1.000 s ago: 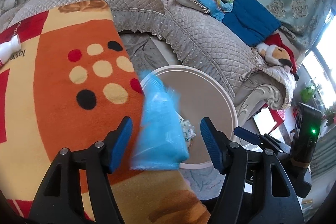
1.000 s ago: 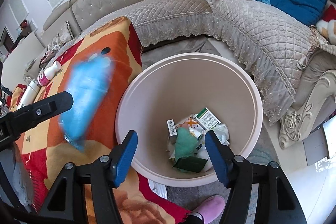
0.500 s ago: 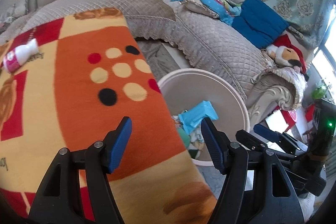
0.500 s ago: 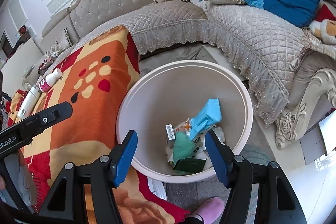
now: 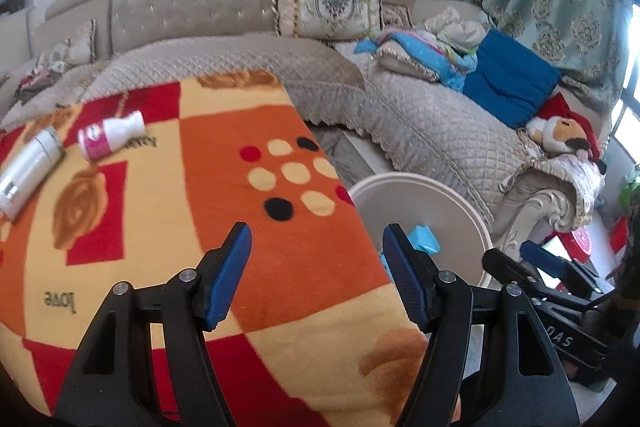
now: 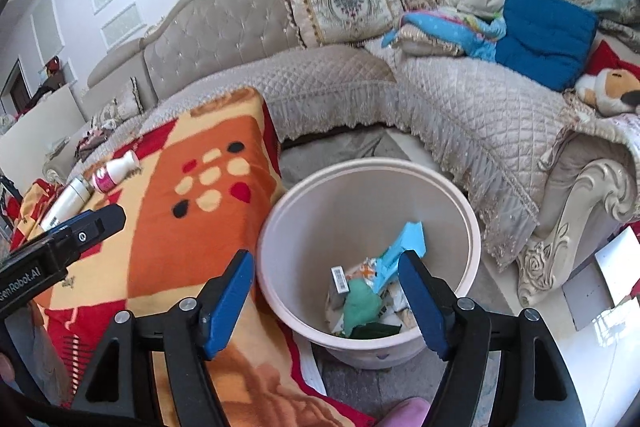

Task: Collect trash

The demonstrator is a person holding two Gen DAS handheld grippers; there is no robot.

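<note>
Two pieces of trash remain on the blanket: a small white bottle with a pink label (image 5: pixel 110 138) and, just beside it to the left, a longer silver-white tube (image 5: pixel 28 171). Both lie on their sides near the far-left part of the orange, red and cream blanket (image 5: pixel 168 211), well apart from the bin. The bottle's long axis runs roughly left to right across the left wrist view, its narrow neck pointing right; the tube slants from upper right to lower left.

From the left gripper (image 5: pixel 316 275) the bottle lies up and to the left, across open blanket with nothing between. Its jaws stand apart and hold nothing. The right gripper (image 6: pixel 326 297) hovers over the pale round trash bin (image 6: pixel 276 211), its jaws opening with nothing between them. Below it in the bin sits a light blue wrapper (image 6: pixel 404 243) on top of green scraps and small cartons.

In the right wrist view the left gripper's body sits between the bin and the two items, so the left hand looks much the nearer one. My judgement is that the next reach falls to it. The jaws would probably have to turn to close across the bottle's short width instead of along its length.
</note>
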